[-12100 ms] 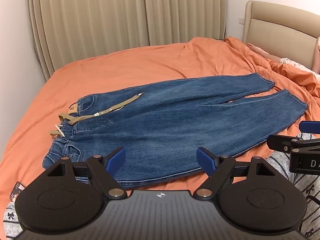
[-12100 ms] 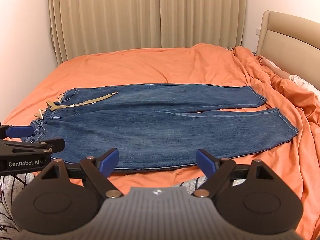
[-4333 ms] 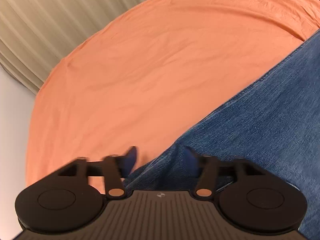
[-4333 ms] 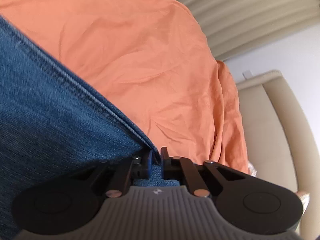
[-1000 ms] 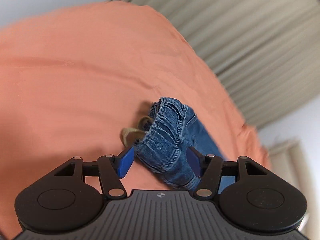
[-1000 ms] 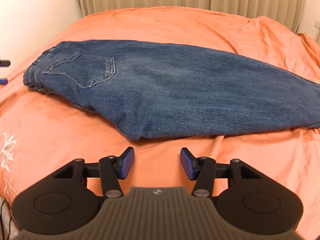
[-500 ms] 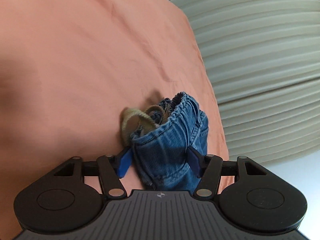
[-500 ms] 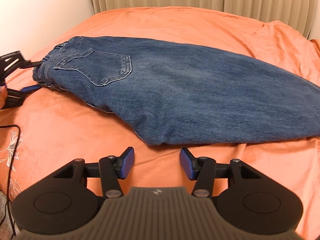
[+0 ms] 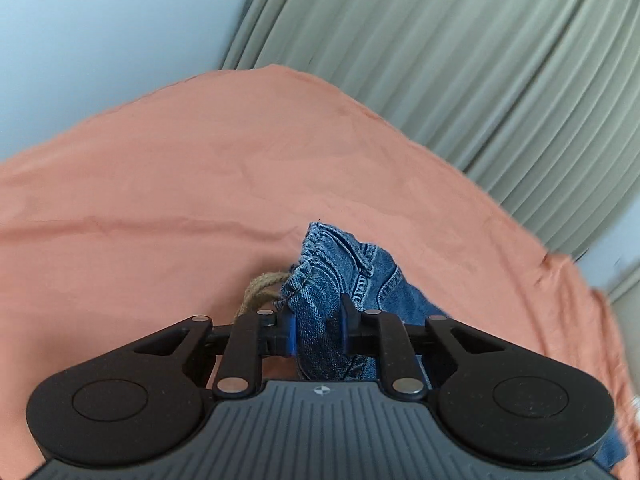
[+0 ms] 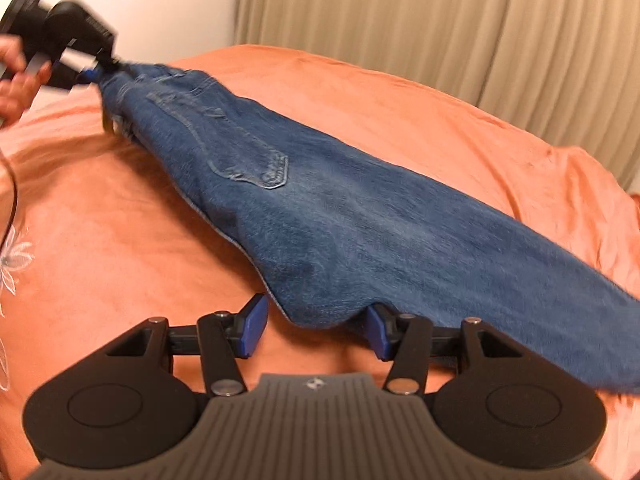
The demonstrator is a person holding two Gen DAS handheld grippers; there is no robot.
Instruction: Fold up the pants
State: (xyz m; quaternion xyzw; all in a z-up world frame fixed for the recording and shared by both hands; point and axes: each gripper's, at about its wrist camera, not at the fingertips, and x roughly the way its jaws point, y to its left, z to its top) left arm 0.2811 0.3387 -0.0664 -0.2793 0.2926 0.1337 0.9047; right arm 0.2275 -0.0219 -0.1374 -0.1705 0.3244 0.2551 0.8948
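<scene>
I am working with a pair of blue denim pants (image 10: 320, 208), already doubled leg over leg, which is lying across the orange cotton bedspread (image 9: 200, 184). My left gripper (image 9: 318, 332) is pinching the bunched waistband between its blue pads, so its jaws are narrow and full of cloth; in the right wrist view this end is hanging a little above the bed. A tan woven cord (image 9: 260, 288) is peeking out just beside the waistband. My right gripper (image 10: 314, 326) is hovering with its jaws wide and holding nothing, and the crotch corner of the pants is lying between its two fingers.

I am judging the denim as thick and rather heavy, soft enough to sag but not slippery. The waistband is giving a firm, thick place to grip. For the other end, I think the hem of the legs, which is running out of view to the right, is the better place to take hold. The cord may be dangling loose and catching inside the fold.

The bedspread is soft and slightly wrinkled, so the cloth is likely dragging on it. Behind the bed, beige pleated curtains (image 10: 440, 16) and a pale wall (image 9: 100, 32) are closing the room.
</scene>
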